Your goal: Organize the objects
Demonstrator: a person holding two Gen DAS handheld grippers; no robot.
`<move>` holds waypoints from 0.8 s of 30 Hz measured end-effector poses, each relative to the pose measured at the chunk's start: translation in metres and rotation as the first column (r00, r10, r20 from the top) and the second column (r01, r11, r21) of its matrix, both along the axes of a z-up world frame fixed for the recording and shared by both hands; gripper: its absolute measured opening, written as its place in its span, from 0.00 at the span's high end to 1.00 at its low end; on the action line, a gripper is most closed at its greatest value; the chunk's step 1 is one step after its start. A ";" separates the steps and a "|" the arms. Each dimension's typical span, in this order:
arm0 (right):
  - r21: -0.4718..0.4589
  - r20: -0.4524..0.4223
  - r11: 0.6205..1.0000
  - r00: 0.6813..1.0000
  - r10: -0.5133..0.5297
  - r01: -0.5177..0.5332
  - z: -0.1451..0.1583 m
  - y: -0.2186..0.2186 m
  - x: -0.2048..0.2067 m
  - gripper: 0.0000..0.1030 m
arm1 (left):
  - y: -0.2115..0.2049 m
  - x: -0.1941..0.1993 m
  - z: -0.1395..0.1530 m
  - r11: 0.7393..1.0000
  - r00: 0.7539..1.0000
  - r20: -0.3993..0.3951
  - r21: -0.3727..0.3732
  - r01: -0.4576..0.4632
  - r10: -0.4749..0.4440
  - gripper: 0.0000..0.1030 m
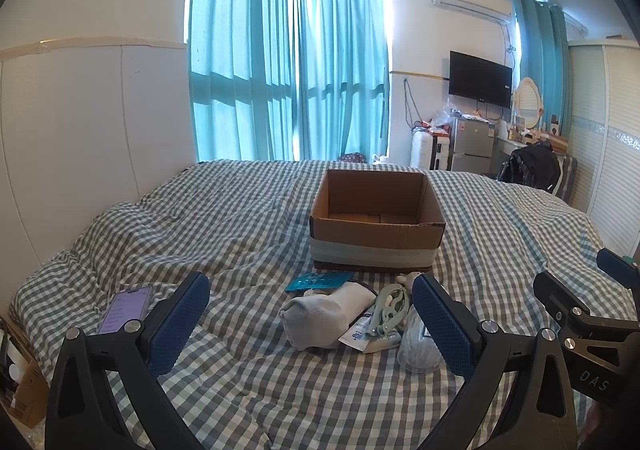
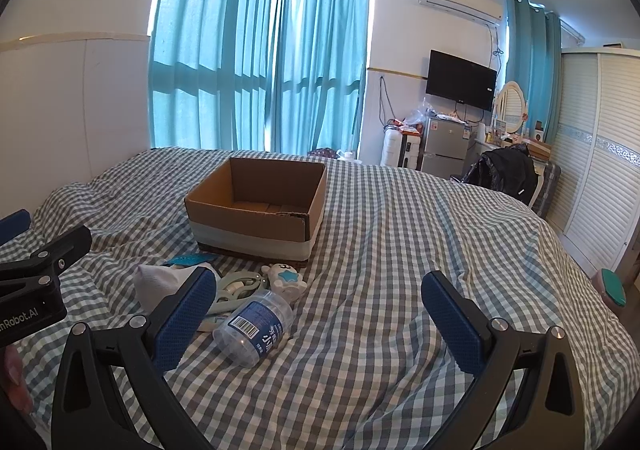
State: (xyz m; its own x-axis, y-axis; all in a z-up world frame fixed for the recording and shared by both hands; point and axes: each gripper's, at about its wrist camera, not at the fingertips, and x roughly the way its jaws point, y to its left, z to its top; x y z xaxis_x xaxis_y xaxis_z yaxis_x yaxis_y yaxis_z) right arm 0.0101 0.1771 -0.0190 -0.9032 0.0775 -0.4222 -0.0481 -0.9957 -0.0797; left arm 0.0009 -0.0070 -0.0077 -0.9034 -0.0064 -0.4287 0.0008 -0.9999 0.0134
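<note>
So far left on the checked bedspread (image 1: 224, 218) there's a phone (image 1: 125, 308) lying flat with its screen lit, just beside the left gripper (image 1: 310, 324), which hangs over the bed with its blue pads spread wide and nothing between them. Moving right you hit the little heap of stuff: a teal packet (image 1: 318, 281) nearest the box, a white sock (image 1: 328, 314) bunched up, a small white tube (image 1: 362, 336) tucked under a pale green clip thing (image 1: 390, 310), then a clear plastic bottle (image 2: 254, 328) on its side with the blue label up. A little white toy (image 2: 285, 277) with a blue star sits between the bottle and the box. The cardboard box (image 1: 376, 234) stands open just behind the heap, looks like nothing in it. Right gripper (image 2: 320, 320) is gaping too, holding nothing, over bare bedspread to the right of the bottle. Far right edge there's a pink and teal thing (image 2: 612, 286), can't tell what it is
</note>
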 end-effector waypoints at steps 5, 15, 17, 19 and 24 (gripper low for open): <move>0.000 0.002 1.000 1.000 0.005 -0.005 0.001 -0.001 0.002 0.00 | 0.000 -0.001 -0.002 1.000 1.000 0.005 -0.001 -0.001 0.001 0.00; 0.003 0.016 1.000 1.000 0.008 -0.008 -0.001 -0.004 -0.001 0.00 | -0.003 -0.002 -0.004 1.000 1.000 0.011 0.003 -0.005 0.005 0.00; 0.004 0.026 1.000 1.000 0.010 -0.011 -0.004 -0.004 -0.005 0.00 | -0.005 -0.005 -0.006 1.000 1.000 0.020 0.006 -0.004 0.004 0.00; 0.004 0.035 1.000 0.999 0.014 -0.015 -0.006 -0.006 -0.008 0.00 | -0.006 -0.008 -0.009 1.000 1.000 0.029 0.006 -0.006 0.006 0.00; 0.003 0.034 1.000 0.999 0.030 -0.030 -0.007 -0.008 -0.015 0.00 | -0.012 -0.015 -0.016 1.000 0.999 0.038 0.013 -0.011 0.011 0.00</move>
State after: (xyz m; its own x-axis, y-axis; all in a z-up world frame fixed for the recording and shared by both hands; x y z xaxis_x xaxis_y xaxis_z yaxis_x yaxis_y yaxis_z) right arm -0.0050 0.1691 -0.0255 -0.8903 0.0518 -0.4525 -0.0153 -0.9963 -0.0840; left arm -0.0143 -0.0185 -0.0235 -0.8864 -0.0102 -0.4629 0.0115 -0.9999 0.0002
